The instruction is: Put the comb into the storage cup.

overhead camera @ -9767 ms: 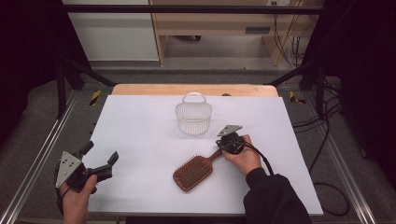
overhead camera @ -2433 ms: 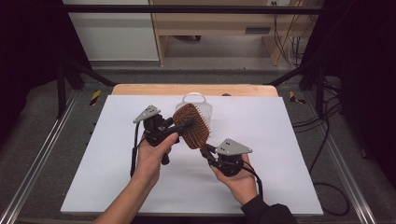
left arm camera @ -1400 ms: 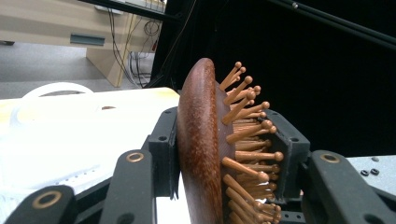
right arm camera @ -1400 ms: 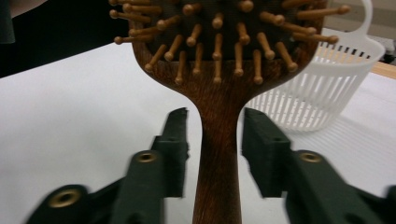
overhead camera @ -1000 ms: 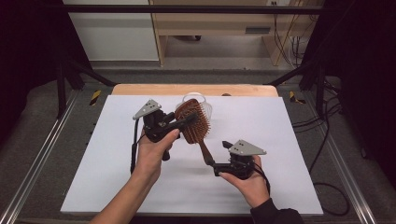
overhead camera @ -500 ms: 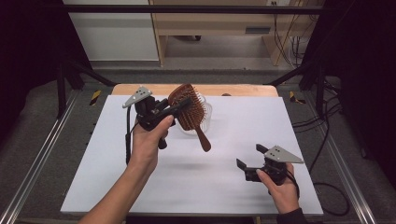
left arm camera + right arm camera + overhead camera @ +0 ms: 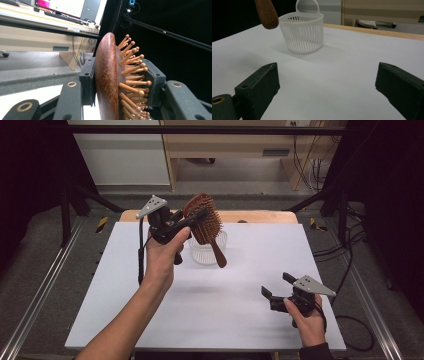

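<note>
Near the left of the high view, the left gripper (image 7: 192, 220) is held up above the far part of the white table (image 7: 125, 320), its jaws pinched on the head of a wooden hairbrush (image 7: 204, 220); in the left gripper view the pads are seen pressed on the brush's smooth brown back on one side and on the bristle tips on the other. The brush is carried in the air with its handle hanging down and to the right, in front of a white slotted basket (image 7: 206, 254) that stands near the far edge of the table, beside the wooden strip there. The basket's inside cannot be fully seen; nothing is made out in it. Broad bare table surface is left on the near side and to both sides of the basket. Towards the right, the right gripper (image 7: 277, 287) is held low near the table's near right corner, its jaws spread wide with nothing between them. No readable writing or brand is made out on any item.
</note>
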